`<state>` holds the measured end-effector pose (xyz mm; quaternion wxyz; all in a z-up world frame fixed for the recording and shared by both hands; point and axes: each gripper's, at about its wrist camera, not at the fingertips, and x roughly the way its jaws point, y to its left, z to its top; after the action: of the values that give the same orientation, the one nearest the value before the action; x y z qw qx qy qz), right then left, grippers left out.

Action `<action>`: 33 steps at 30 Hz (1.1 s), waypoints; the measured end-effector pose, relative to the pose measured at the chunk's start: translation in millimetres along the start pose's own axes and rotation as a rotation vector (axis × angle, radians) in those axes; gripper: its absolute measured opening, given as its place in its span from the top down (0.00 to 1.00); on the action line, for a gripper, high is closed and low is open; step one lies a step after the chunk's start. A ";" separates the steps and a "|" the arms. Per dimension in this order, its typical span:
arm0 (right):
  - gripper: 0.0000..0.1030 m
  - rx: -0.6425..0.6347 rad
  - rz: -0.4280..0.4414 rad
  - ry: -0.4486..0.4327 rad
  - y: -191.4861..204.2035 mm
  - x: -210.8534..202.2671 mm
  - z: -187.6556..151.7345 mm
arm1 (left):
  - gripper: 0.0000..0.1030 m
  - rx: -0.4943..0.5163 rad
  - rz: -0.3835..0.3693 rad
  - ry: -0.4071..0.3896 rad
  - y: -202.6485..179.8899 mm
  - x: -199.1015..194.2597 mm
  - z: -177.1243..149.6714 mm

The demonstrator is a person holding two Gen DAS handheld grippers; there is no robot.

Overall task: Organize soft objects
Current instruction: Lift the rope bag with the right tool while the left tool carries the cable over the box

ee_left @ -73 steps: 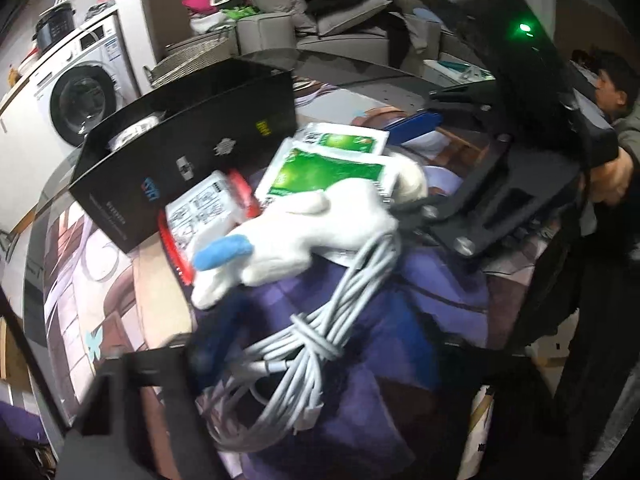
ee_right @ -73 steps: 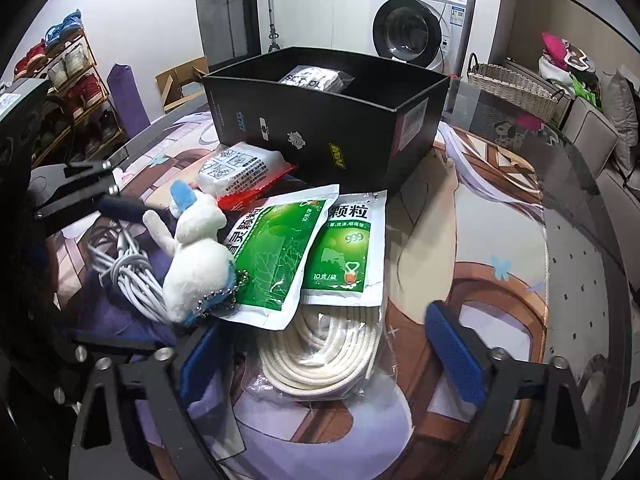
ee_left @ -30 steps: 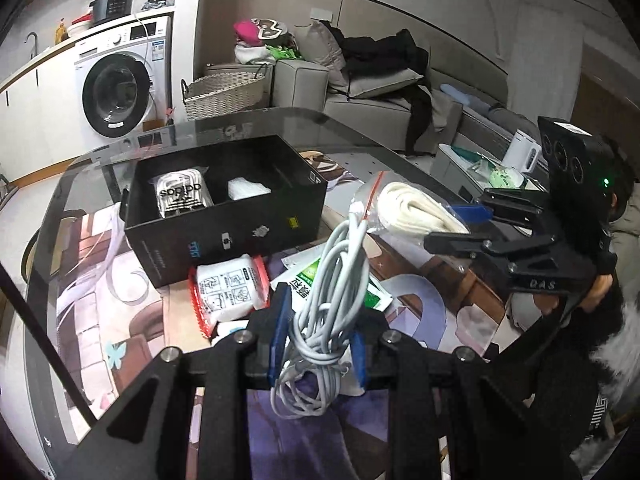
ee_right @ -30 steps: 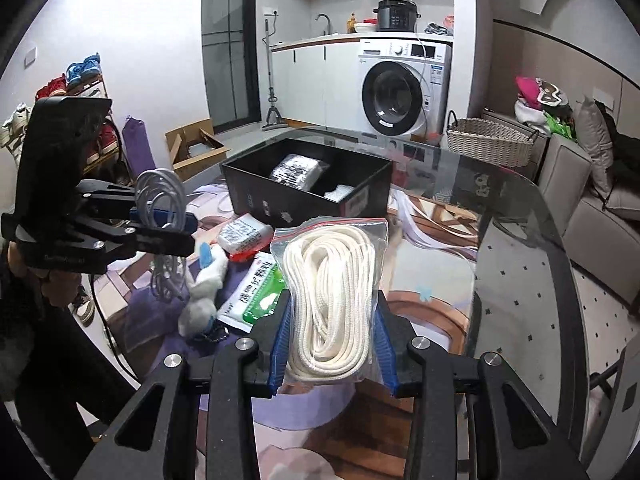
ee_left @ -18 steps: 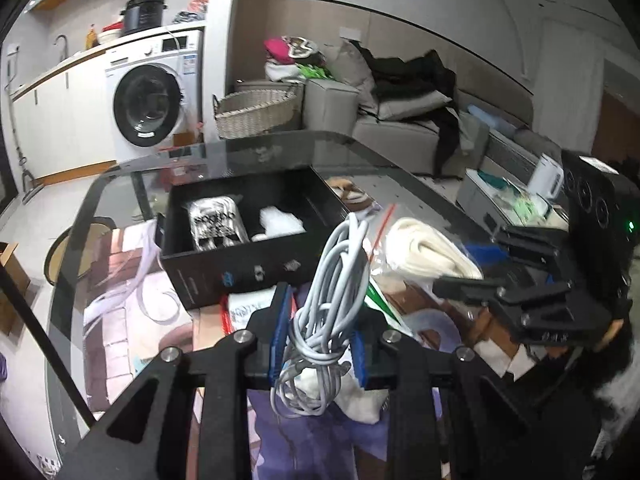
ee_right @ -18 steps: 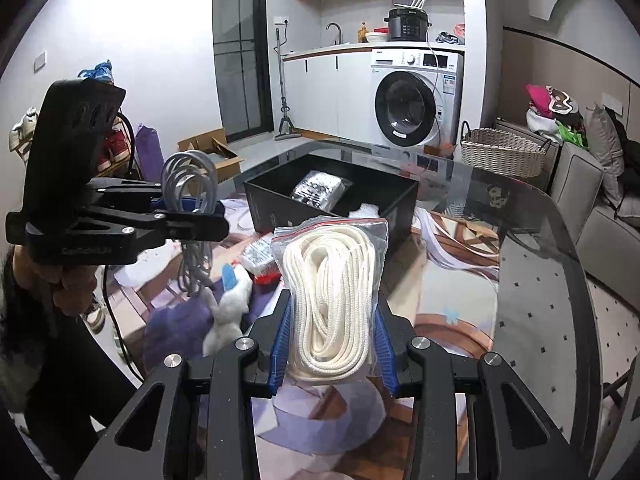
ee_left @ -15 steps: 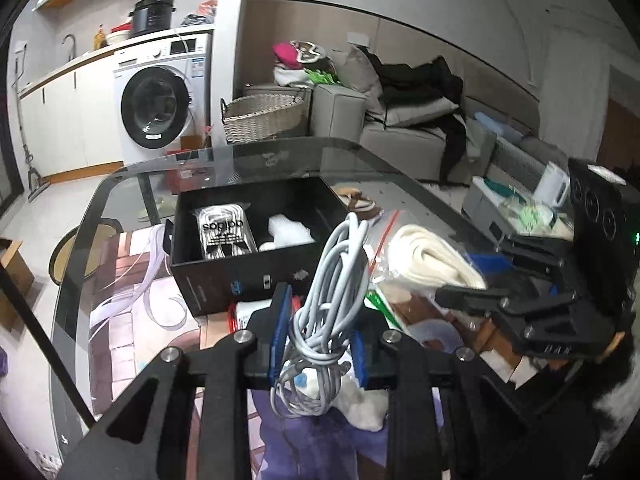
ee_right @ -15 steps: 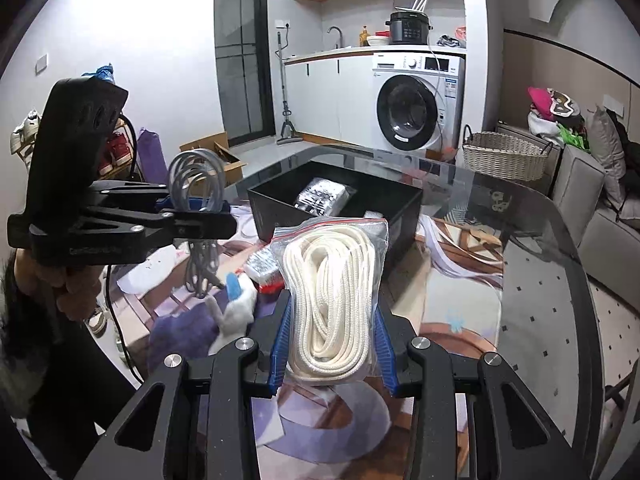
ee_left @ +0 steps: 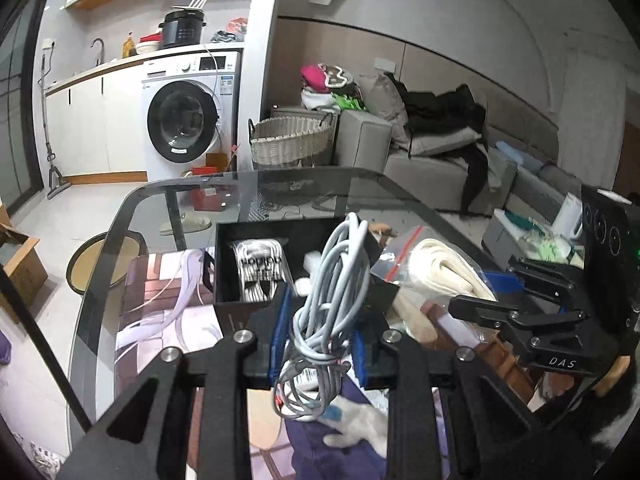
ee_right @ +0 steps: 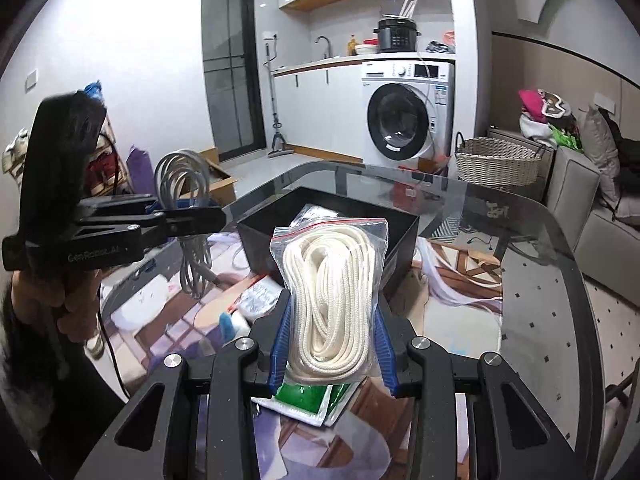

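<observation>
Heads up, a lot of your table is blocked right now. In your left wrist view the cable [ee_left: 324, 312] hangs right in front of the box [ee_left: 224, 264], so you only catch its left half, with a white packet [ee_left: 258, 274] inside; the print on it is too blurry to read. Below the cable, the plush [ee_left: 356, 428] is mostly cut off by the gripper frame. In your right wrist view the rope bag [ee_right: 332, 300] covers the middle of the box, and the green pouches [ee_right: 308, 398] poke out only under its bottom edge.

Your left gripper [ee_left: 320, 344] is clamped on the cable bundle, held up off the table [ee_left: 104, 264]. Your right gripper [ee_right: 330, 344] is squeezed on the rope bag, also lifted, just in front of the box.

Around you: a washer [ee_right: 404, 108], a basket [ee_right: 498, 164] and a sofa [ee_left: 432, 160] piled with clothes.
</observation>
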<state>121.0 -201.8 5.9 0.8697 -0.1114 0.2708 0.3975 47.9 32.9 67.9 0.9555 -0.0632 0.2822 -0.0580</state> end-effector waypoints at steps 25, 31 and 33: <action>0.64 0.081 -0.037 -0.037 -12.7 32.2 44.8 | 0.76 -0.102 -0.006 -0.098 16.7 25.7 47.1; 0.64 0.089 -0.047 -0.008 -19.7 54.8 49.7 | 0.76 -0.100 -0.005 -0.110 19.6 38.6 51.4; 0.64 0.090 -0.047 -0.002 -20.6 59.4 49.9 | 0.76 -0.093 0.007 -0.104 20.3 44.4 52.3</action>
<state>187.4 -157.5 13.6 0.8832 -0.0783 0.2847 0.3644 115.0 51.0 84.7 0.9651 -0.1096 0.2348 -0.0381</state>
